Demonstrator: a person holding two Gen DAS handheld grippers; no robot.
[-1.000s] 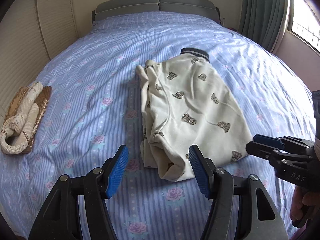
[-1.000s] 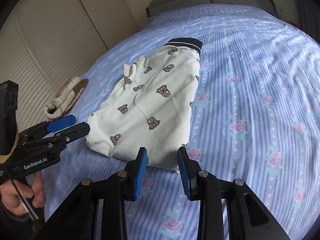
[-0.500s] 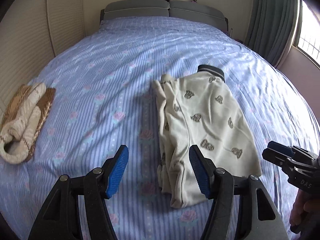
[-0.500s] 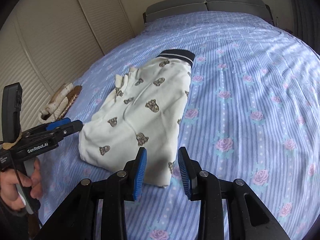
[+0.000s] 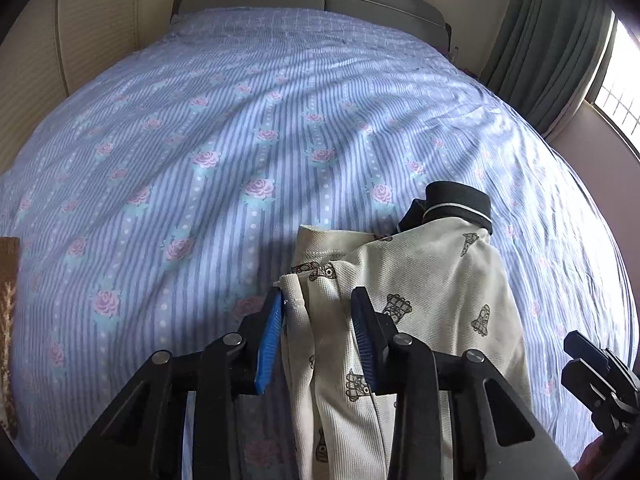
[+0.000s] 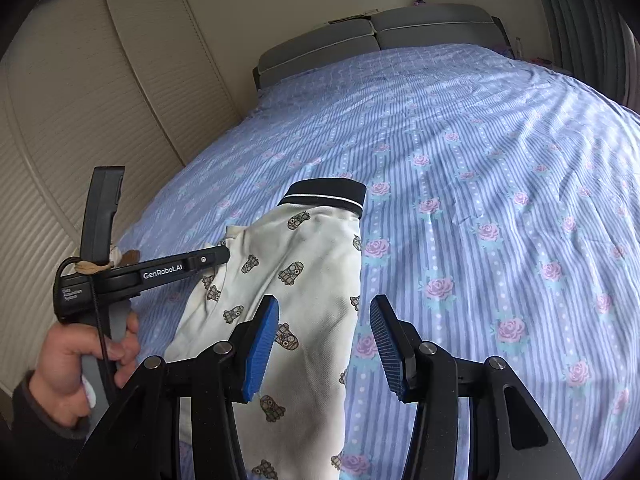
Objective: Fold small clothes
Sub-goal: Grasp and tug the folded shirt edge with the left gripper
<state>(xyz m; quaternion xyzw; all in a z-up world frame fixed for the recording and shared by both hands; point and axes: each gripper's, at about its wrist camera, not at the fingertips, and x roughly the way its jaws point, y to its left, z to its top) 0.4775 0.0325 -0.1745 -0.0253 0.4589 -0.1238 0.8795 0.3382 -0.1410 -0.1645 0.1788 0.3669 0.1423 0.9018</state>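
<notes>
Left gripper (image 5: 318,332), black with blue pads, has just been closing over the near left edge of the cream short-sleeved shirt printed with small brown figures (image 5: 424,300); a bunched fold of that edge stands between the jaws. The left pad touches the fabric, but whether both pads press on it cannot be told. Seen from the right wrist camera, this gripper (image 6: 222,254) reaches in from the left, its tip at the shirt's left side, with the person's hand (image 6: 80,360) wrapped round its handle.

Right gripper (image 6: 324,346) has just been opening. Its jaws stand apart above the shirt's (image 6: 296,292) near right edge: the left pad is over cream cloth, the right pad over bare sheet, and nothing is pinched between them.

The shirt lies on the blue striped bedsheet with pink roses (image 5: 240,140), its dark navy collar with a thin white line (image 6: 326,194) pointing toward the grey padded headboard (image 6: 372,36). Its right edge runs straight; its left side is gathered and lifted.

Beyond the collar, and to both sides of the shirt, the sheet is open and only lightly creased. Cream louvred wardrobe doors (image 6: 92,120) close off the left side of the bed, and a grey-green curtain (image 5: 552,48) hangs beside the window on the right.
</notes>
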